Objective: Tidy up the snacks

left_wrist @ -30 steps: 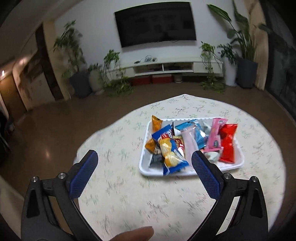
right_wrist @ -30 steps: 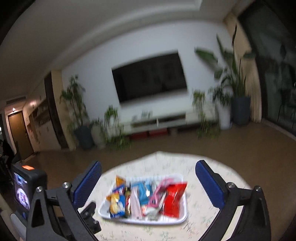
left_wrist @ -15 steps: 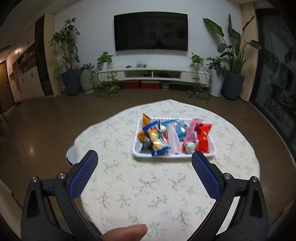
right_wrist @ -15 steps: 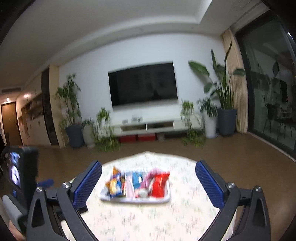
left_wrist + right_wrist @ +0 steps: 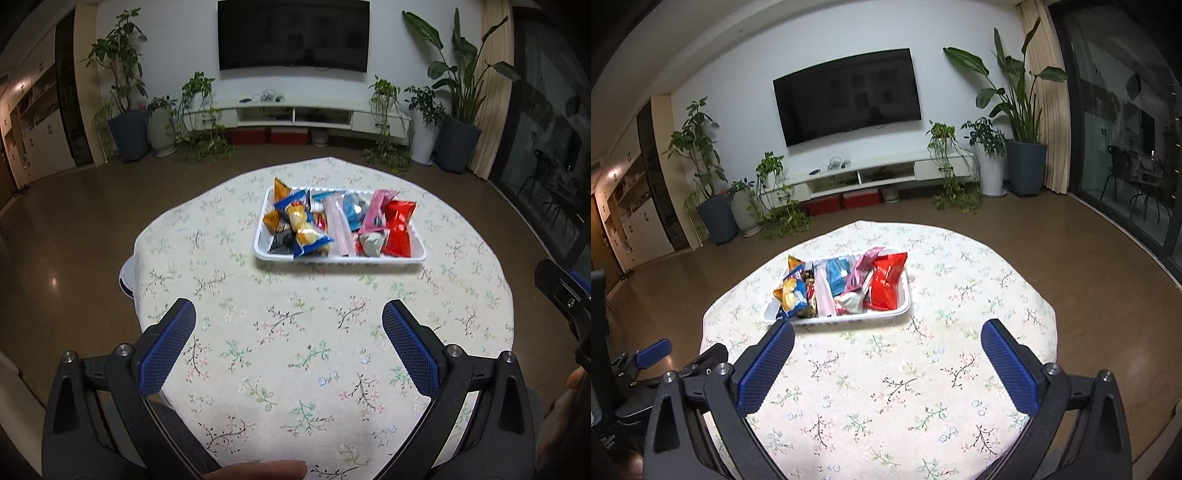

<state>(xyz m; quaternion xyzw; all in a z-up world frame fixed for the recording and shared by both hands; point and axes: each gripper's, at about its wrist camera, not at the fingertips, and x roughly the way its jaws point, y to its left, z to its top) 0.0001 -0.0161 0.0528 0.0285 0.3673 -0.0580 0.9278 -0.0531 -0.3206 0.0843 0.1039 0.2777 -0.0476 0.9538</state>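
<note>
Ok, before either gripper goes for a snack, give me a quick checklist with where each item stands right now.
1. Left gripper open and empty: ok, jaws wide apart, nothing between them.
2. Right gripper open and empty: ok, same.
3. Tray in sight of both cameras: ok, it sits flat on the tablecloth past both grippers.
4. Path to the tray free: ok, only bare cloth lies between.
5. A snack easy to pick alone: not ok, the packets overlap in a heap; the red packet at the tray's right end looks most exposed.
6. Place to sort snacks into: cannot tell, no second container in view.
</note>
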